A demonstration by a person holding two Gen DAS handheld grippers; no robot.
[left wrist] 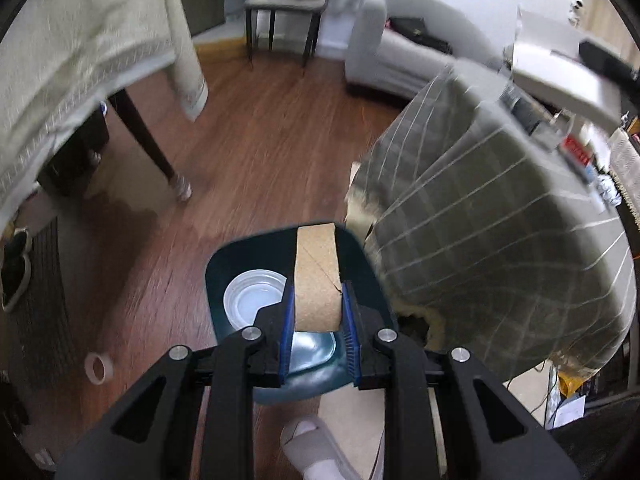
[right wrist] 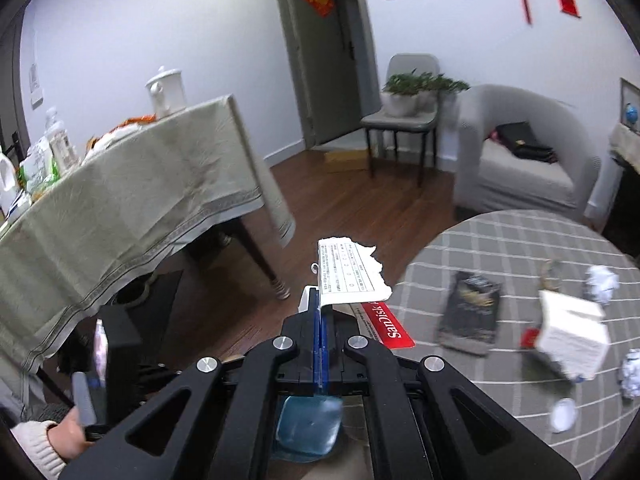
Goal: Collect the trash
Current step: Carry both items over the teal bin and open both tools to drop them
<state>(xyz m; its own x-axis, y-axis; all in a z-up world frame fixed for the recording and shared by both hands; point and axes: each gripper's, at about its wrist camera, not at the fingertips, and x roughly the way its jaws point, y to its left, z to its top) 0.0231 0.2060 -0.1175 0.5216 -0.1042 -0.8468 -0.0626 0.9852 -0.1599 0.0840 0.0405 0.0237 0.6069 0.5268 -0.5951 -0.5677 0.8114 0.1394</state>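
Clamping a cork roll (left wrist: 317, 276) between its blue pads (left wrist: 286, 320), the left gripper (left wrist: 317, 320) points down over a dark teal bin (left wrist: 360, 264) that stands on the wood floor (left wrist: 260, 140). A clear plastic lid (left wrist: 250, 300) already lies inside the bin, left of the roll. Just right of the bin hangs the edge of a round table with a grey checked cloth (left wrist: 500, 232), and a slippered foot (left wrist: 308, 444) shows below. A tape ring (left wrist: 99, 368) lies on the floor to the left, near a cloth-covered table (left wrist: 80, 60) and its dark leg. The right gripper (right wrist: 321, 312) is closed tight on a torn sheet of printed paper (right wrist: 350, 274), which sticks up from the jaws; a red SanDisk card (right wrist: 388, 326) is seen just behind it. To its right, the checked tablecloth (right wrist: 500, 248) carries more litter: a dark packet (right wrist: 470, 312), a white box (right wrist: 572, 336), crumpled paper balls (right wrist: 602, 282) and a small white cap (right wrist: 563, 414). At the lower left of this view a hand (right wrist: 72, 432) in a cream sleeve grips the other handle. An armchair (right wrist: 520, 160) stands farther back.
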